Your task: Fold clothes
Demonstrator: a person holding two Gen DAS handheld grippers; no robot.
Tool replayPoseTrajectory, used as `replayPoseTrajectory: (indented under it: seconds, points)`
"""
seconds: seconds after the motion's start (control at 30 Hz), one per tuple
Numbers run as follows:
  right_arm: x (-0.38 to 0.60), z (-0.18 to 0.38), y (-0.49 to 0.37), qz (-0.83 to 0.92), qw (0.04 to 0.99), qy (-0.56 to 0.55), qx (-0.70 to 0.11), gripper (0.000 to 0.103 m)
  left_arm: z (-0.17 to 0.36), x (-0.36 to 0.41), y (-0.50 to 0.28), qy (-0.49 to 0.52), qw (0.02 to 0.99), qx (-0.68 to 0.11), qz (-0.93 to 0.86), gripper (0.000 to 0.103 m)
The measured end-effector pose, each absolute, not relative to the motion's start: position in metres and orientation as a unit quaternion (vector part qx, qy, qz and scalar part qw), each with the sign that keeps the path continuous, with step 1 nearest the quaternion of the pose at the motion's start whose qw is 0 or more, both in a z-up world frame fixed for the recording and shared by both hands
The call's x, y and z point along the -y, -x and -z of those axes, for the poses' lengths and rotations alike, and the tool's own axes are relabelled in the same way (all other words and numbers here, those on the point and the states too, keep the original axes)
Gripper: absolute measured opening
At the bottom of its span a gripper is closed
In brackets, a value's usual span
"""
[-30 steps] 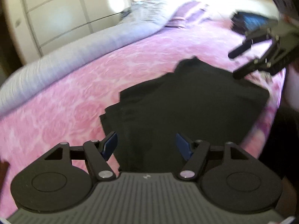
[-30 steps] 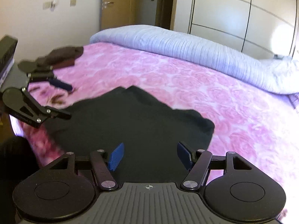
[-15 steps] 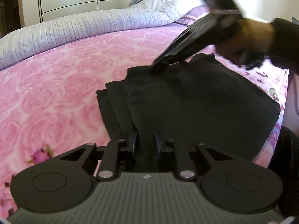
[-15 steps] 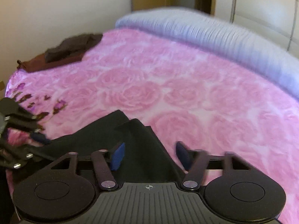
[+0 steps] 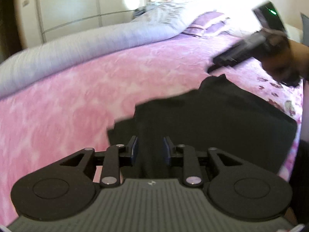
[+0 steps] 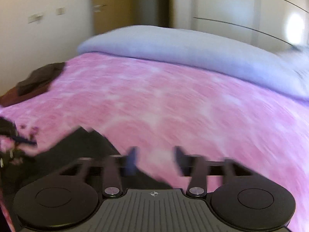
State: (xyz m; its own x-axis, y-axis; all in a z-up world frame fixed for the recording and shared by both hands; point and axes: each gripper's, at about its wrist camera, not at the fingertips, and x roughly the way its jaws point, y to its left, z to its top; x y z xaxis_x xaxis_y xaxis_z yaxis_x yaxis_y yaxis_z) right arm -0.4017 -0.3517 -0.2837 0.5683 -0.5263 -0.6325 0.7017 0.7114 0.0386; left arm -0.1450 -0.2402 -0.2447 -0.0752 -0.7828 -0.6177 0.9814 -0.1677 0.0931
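A black garment [image 5: 216, 119] lies partly folded on the pink rose bedspread [image 5: 77, 96]. My left gripper [image 5: 150, 148] is shut on the garment's near edge, with cloth bunched between its blue pads. My right gripper [image 6: 155, 154] hovers at the garment's far corner [image 6: 85, 145], its jaws apart with nothing between them; the view is blurred by motion. The right gripper also shows in the left wrist view [image 5: 237, 56], above the garment's far corner, held by a hand.
A rolled lilac duvet [image 6: 183, 46] runs along the far side of the bed. A dark brown pile of clothes [image 6: 36, 81] sits at the bed's left corner. Pillows [image 5: 208, 23] lie at the head. Wardrobe doors [image 5: 77, 9] stand behind.
My left gripper closed on the garment's near edge and keeps hold of it. My right gripper swung over to the garment's far corner and its jaws have narrowed somewhat.
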Motion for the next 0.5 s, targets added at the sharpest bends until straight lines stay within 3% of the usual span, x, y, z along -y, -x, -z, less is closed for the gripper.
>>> replayPoseTrajectory:
  seconds: [0.23,0.27,0.3,0.33,0.37,0.4,0.5]
  points:
    - [0.354,0.318,0.461,0.376,0.848,-0.277,-0.249,0.070,0.265,0.343,0.138,-0.305,0.588,-0.193,0.724,0.031]
    - [0.357,0.321,0.466,0.375,0.847,-0.294,-0.236,0.070,0.269,0.353,0.135,-0.308,0.583,-0.199,0.725,0.030]
    - [0.361,0.326,0.471,0.372,0.845,-0.313,-0.221,0.070,0.272,0.356,0.133,-0.308,0.574,-0.206,0.731,0.020]
    - [0.364,0.327,0.475,0.366,0.844,-0.330,-0.211,0.060,0.274,0.357,0.132,-0.309,0.570,-0.209,0.732,0.006]
    - [0.365,0.326,0.476,0.364,0.845,-0.331,-0.209,0.039,0.275,0.354,0.132,-0.312,0.576,-0.203,0.728,0.005]
    - [0.365,0.323,0.476,0.366,0.847,-0.324,-0.211,0.007,0.275,0.351,0.133,-0.316,0.583,-0.197,0.723,0.002]
    - [0.368,0.323,0.468,0.372,0.850,-0.297,-0.225,0.007,0.286,0.347,0.133,-0.328,0.601,-0.188,0.705,0.002]
